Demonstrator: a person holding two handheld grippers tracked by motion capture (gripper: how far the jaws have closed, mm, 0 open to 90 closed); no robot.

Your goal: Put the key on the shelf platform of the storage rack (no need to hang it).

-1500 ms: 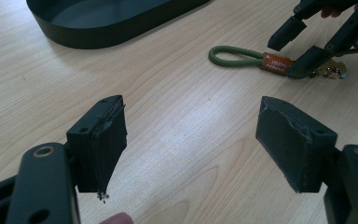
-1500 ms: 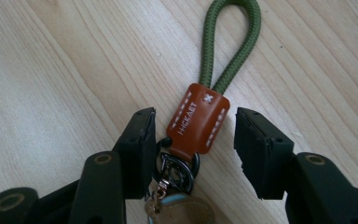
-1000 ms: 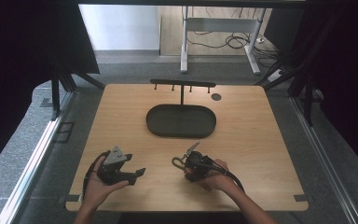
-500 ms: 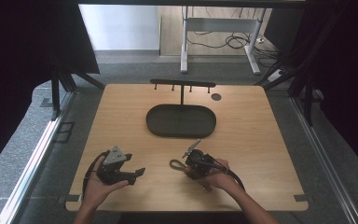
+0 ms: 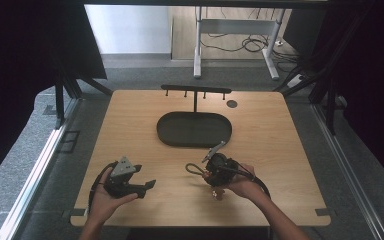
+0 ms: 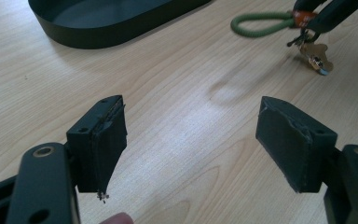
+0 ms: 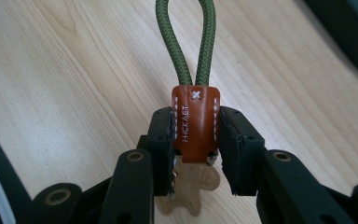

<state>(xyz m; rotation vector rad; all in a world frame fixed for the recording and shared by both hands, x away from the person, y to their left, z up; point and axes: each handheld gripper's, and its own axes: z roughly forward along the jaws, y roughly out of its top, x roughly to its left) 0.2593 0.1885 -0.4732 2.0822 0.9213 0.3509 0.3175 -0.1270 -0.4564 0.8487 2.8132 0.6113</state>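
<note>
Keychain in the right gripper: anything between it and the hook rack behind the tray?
Only the dark oval tray lies between the keychain, clamped in the right gripper, and the rack. It's low, so carrying over it looks feasible.

- A light wooden table (image 5: 290, 150) carries everything.
- A dark oval tray (image 5: 194, 129) sits on it, around the middle toward the far side.
- A black rack (image 5: 196, 91) with a crossbar and small pegs stands just behind the tray.
- A small dark round disc (image 5: 232, 104) lies near the far edge, right of the rack.
</note>
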